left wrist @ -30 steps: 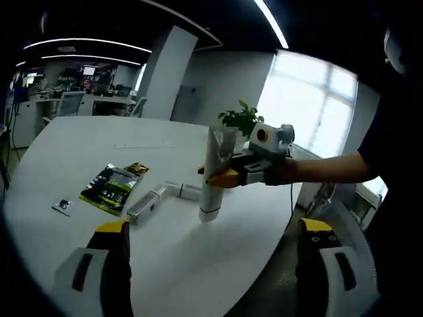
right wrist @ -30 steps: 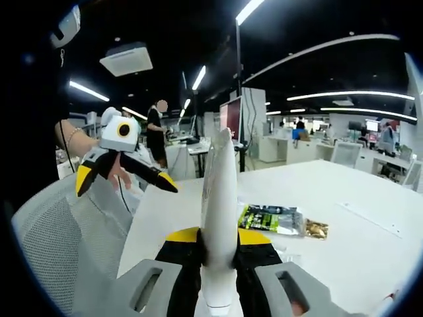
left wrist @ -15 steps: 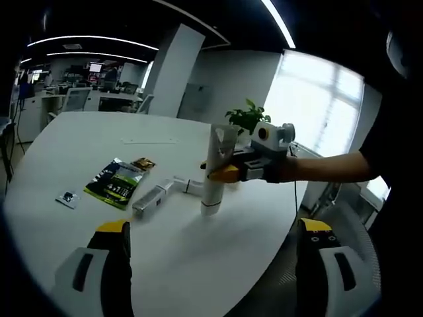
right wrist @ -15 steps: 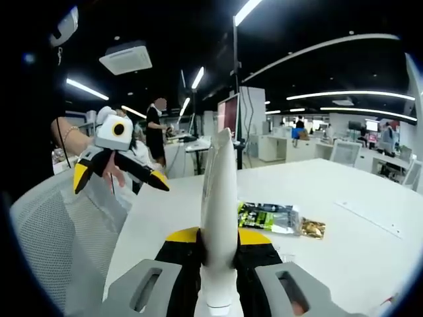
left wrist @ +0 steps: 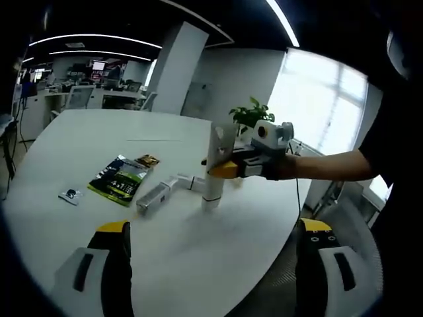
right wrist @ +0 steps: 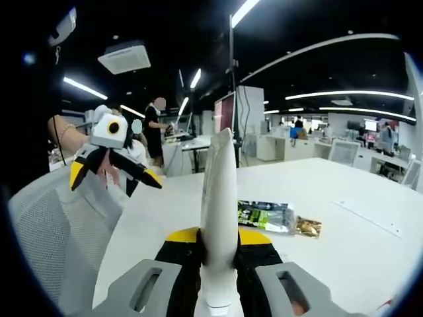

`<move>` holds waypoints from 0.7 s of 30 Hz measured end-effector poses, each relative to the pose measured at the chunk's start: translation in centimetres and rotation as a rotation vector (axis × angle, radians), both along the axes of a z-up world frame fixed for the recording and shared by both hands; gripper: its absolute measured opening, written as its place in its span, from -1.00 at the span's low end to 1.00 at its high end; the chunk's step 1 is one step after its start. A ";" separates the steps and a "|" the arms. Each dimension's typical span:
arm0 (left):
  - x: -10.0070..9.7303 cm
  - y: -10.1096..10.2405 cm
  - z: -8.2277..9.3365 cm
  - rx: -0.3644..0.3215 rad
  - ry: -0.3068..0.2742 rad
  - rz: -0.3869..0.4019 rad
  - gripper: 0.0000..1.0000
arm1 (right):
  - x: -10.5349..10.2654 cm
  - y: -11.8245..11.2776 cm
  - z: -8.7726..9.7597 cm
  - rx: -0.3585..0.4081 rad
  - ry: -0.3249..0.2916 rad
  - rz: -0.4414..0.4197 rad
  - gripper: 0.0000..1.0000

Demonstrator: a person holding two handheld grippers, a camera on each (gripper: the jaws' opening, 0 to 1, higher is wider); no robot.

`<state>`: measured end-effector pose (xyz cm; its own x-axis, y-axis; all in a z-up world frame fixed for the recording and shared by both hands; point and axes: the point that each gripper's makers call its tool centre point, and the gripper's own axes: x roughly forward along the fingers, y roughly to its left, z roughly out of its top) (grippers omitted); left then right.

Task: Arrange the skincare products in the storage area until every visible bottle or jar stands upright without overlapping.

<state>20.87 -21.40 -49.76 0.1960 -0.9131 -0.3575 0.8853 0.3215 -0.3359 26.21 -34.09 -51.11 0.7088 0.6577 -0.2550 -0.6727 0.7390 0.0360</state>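
Strong daylight pours through a large window (left wrist: 324, 105) in the left gripper view, washing its panes to glaring white. Long ceiling light strips (right wrist: 344, 96) curve across a dark ceiling, bent by fisheye distortion. The white table (left wrist: 198, 244) is evenly bright with soft, faint shadows. A person's sleeve (left wrist: 390, 152) against the window is nearly black. Distant office furniture looks soft and slightly blurred.

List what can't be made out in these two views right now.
- Tube cap end: right gripper view, cut off by the bottom edge between the jaws.
- Tube's contact with the table: left gripper view, too small to tell whether it is standing on it or held just above.
- Print on the green packet: both views, too small.
- Two lying bottles by the tube: labels blurred, left gripper view.
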 end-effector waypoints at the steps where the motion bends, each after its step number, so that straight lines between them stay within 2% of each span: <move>1: 0.0 0.0 0.0 0.001 0.000 0.000 0.95 | 0.1 0.1 0.0 0.000 -0.002 0.001 -0.82; 21: 0.0 -0.6 -0.7 0.012 0.014 -0.015 0.94 | 0.4 0.2 0.1 0.006 -0.009 0.046 -0.79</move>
<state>20.90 -22.02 -50.42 0.1777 -0.9115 -0.3710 0.8853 0.3127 -0.3443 26.63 -33.92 -51.01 0.6801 0.6911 -0.2447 -0.7062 0.7071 0.0341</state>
